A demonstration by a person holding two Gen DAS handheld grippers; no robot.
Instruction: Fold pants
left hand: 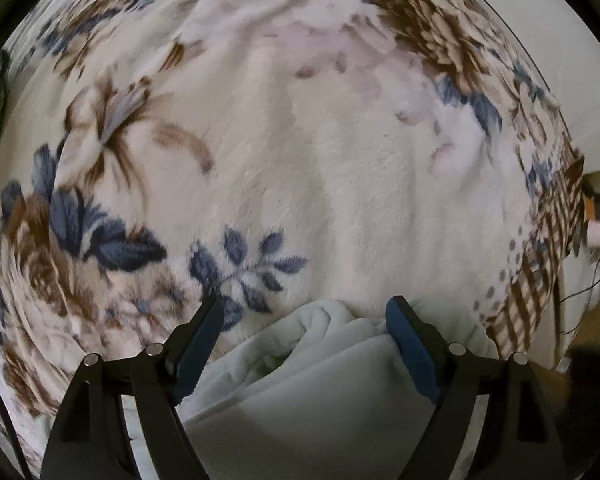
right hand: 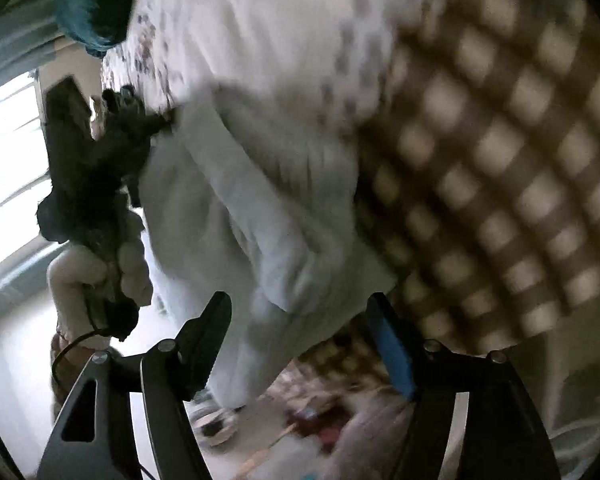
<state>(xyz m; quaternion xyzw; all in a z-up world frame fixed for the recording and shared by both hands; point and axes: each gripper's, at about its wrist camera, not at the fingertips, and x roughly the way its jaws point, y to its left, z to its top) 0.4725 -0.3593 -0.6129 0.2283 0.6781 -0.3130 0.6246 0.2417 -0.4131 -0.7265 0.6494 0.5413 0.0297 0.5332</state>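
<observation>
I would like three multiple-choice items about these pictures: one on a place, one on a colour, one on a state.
1. Where do the pants lie in the left wrist view?
A. between the left gripper's fingers
B. far off at the blanket's top edge
C. on the floor

2. What colour are the pants?
A. black
B. pale white
C. red

3. How do the right gripper's jaws stand?
A. shut tight
B. wide apart
C. out of view

Answers:
1 A, the pale cloth shows between the two fingers.
2 B, both views show it whitish.
3 B, a broad gap parts the fingers.
</observation>
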